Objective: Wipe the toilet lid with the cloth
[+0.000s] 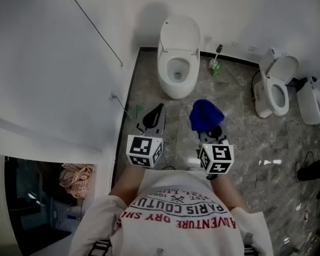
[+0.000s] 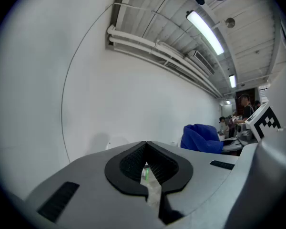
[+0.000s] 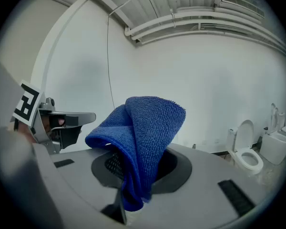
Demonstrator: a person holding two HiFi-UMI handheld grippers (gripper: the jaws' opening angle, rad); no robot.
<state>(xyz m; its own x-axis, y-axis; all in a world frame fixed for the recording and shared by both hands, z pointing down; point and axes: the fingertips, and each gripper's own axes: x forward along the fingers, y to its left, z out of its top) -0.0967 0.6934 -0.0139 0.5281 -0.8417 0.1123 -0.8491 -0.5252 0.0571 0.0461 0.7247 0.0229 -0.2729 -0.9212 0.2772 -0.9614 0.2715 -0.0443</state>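
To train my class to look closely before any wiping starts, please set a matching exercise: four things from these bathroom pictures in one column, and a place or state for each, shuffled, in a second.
Column one
1. blue cloth
2. left gripper
3. toilet lid
4. green brush holder

Column two
A. raised, leaning back at the wall
B. shut, nothing between its jaws
C. on the floor by the wall, right of the toilet straight ahead
D. clamped in the right gripper

Pairs: 1-D, 2-B, 3-A, 4-C
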